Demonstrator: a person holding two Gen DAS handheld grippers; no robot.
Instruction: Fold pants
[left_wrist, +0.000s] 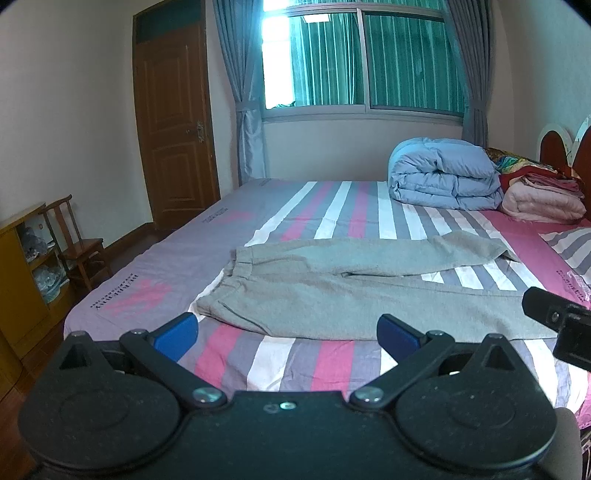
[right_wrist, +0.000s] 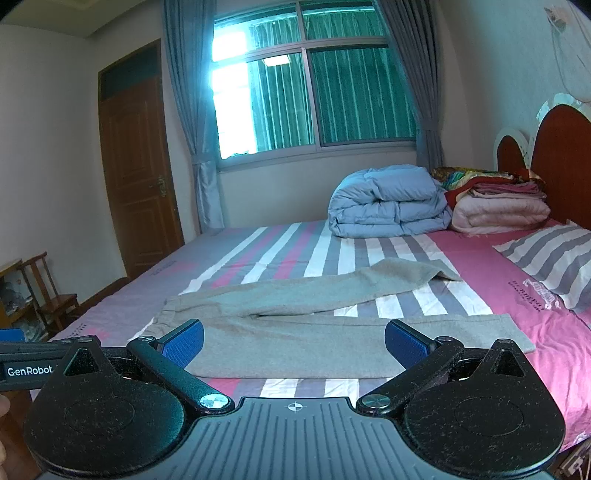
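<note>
Grey sweatpants (left_wrist: 332, 295) lie spread flat on the striped bed, waistband to the left, both legs running right; they also show in the right wrist view (right_wrist: 295, 332). The far leg's cuff is bunched up (right_wrist: 406, 273). My left gripper (left_wrist: 288, 332) is open and empty, held just short of the near edge of the pants by the waist end. My right gripper (right_wrist: 293, 341) is open and empty, over the near leg's edge. The right gripper's body shows in the left wrist view (left_wrist: 561, 321).
A folded blue duvet (left_wrist: 443, 173) and stacked blankets (left_wrist: 543, 199) sit at the far right of the bed by the headboard (right_wrist: 554, 155). A striped pillow (right_wrist: 554, 258) lies at right. A wooden chair (left_wrist: 77, 247) and a cabinet (left_wrist: 18, 277) stand left of the bed.
</note>
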